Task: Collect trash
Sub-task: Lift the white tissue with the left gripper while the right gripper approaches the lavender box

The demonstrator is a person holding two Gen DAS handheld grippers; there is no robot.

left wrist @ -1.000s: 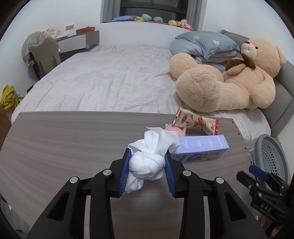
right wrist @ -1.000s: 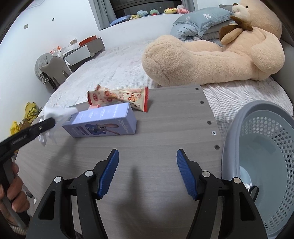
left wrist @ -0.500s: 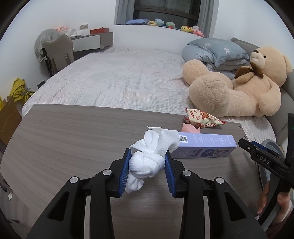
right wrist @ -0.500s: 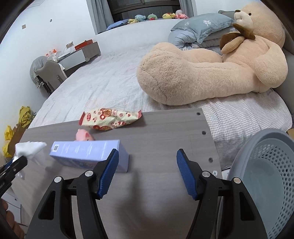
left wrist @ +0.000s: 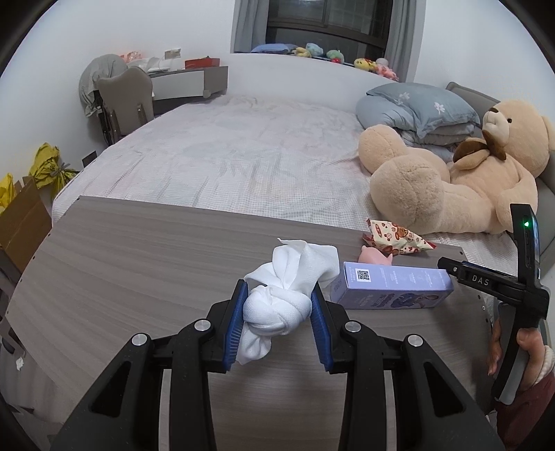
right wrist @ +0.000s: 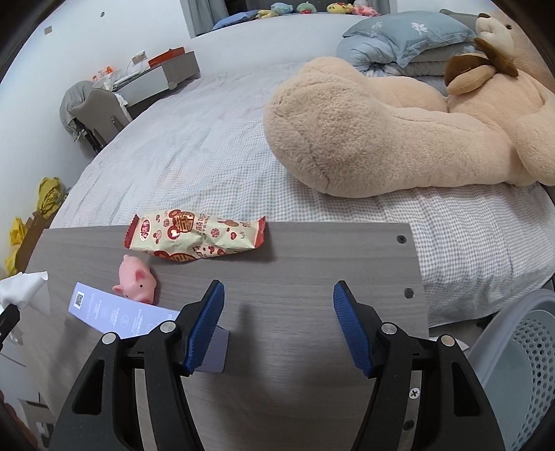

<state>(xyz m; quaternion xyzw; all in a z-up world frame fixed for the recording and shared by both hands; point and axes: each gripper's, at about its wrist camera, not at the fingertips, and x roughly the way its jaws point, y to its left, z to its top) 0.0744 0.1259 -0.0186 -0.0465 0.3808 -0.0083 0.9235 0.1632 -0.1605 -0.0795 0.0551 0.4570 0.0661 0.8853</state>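
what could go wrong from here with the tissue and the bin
The left gripper pinches only the knot of the white tissue wad; its loose tail hangs free and may slip out. The bin sits off the table's right edge, past the purple box, which a low carry could knock.

I'm looking across a grey wood-grain table [left wrist: 121, 249] at a wide bed [left wrist: 242, 149] in pale checked sheets. A big teddy bear [left wrist: 451, 173] leans against grey pillows [left wrist: 419, 104]. White walls, a dark window [left wrist: 329, 20] with grey curtains, a desk [left wrist: 187, 78] far left.
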